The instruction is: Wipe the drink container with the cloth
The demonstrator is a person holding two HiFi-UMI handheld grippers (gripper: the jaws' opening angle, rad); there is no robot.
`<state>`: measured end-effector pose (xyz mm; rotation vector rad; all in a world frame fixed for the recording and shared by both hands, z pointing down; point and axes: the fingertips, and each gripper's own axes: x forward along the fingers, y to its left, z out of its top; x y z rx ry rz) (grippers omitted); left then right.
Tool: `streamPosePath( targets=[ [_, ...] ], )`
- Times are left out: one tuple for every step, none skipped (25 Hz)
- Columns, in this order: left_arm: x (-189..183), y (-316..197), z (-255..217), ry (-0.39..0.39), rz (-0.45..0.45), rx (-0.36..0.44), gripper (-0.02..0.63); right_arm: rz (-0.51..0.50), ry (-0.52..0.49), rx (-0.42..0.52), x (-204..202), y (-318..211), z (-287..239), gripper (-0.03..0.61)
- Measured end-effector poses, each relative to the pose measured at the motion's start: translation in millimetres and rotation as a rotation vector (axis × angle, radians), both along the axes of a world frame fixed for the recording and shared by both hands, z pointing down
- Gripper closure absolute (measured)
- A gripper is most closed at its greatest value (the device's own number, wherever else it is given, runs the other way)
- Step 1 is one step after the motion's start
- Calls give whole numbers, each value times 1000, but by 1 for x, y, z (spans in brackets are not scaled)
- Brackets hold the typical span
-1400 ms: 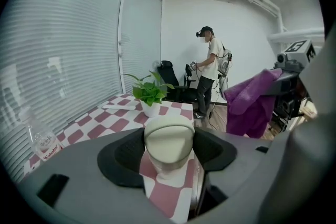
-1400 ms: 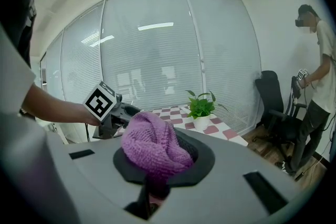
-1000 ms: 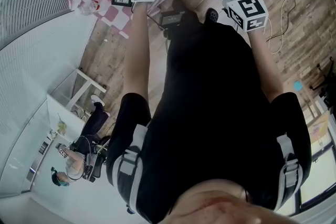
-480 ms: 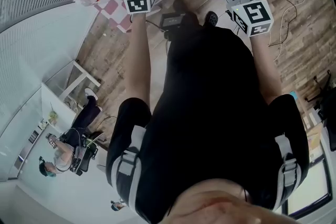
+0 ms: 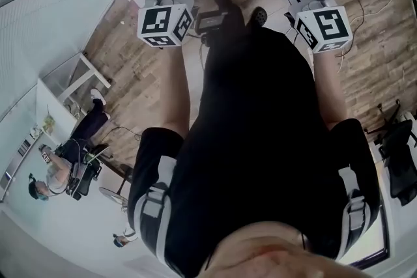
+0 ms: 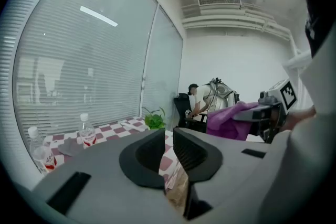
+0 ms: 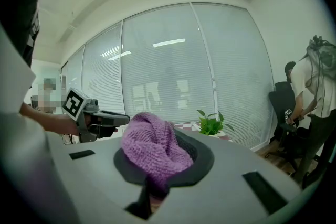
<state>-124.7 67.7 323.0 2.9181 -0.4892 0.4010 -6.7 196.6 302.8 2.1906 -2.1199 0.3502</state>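
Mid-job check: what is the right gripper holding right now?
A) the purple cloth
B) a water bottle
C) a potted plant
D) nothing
A: in the right gripper view, the purple cloth is bunched between the shut jaws of the right gripper.

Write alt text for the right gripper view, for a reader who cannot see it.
The right gripper has its jaws shut on a bunched purple cloth in the middle of the view. Behind it are a wide window with blinds and a small plant. A person stands at the right edge.
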Motion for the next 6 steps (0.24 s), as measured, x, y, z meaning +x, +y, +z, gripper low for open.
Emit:
streamPosePath(
  targets=[
    [-5, 6, -9, 22, -1, -8, 551, -7, -1, 7, -4, 0, -4, 535],
    [-9, 10, -17, 40, 2, -11, 560, -13, -1, 13, -8, -1, -9, 535],
    [-13, 15, -25, 55, 7, -10, 568, -18, -1, 20, -12, -2, -14, 535],
    [-17, 18, -33, 68, 13, -7, 571, -23, 0, 27, -16, -3, -18, 535],
    [-21, 22, -41, 81, 19, -3, 575, -28, 0, 34, -20, -4, -22, 535],
    [-25, 26, -48, 93, 25, -1, 577, -33, 0, 41, -24, -5, -27, 535]
  ],
)
